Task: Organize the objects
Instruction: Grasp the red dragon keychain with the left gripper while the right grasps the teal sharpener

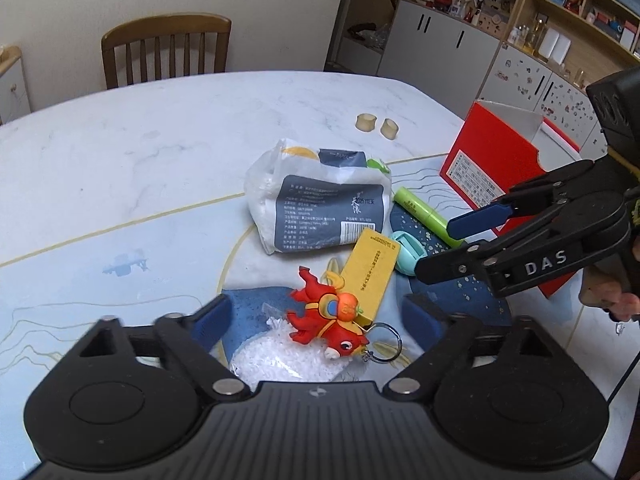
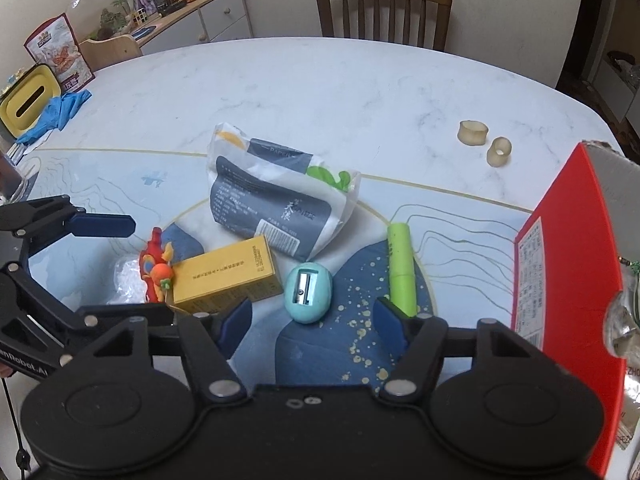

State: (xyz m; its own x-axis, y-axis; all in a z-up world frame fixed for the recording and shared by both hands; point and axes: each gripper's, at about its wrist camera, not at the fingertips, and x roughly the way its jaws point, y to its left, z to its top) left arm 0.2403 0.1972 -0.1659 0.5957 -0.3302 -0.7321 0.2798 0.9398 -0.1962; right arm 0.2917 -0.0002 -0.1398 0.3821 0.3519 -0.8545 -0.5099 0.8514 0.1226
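A red dragon keychain toy [image 1: 328, 320] lies on a small clear bag [image 1: 280, 356] between the fingers of my left gripper [image 1: 320, 320], which stands open with its pads clear of the toy. My right gripper [image 2: 314, 322] is open too, and a teal egg-shaped sharpener [image 2: 308, 292] sits just ahead of its gap, untouched. Beside the sharpener are a yellow box [image 2: 228, 276], a green marker [image 2: 400, 268] and a white-and-grey tissue pack [image 2: 276, 208]. In the left wrist view the right gripper [image 1: 440, 248] hovers over the sharpener [image 1: 408, 252].
An open red box [image 2: 568, 260] stands at the right table edge. Two beige rings [image 2: 472, 133] lie on the marble table [image 2: 320, 92] beyond it. A blue glove [image 2: 60, 112] and a yellow tin [image 2: 28, 104] are far left. A wooden chair [image 2: 384, 12] stands behind.
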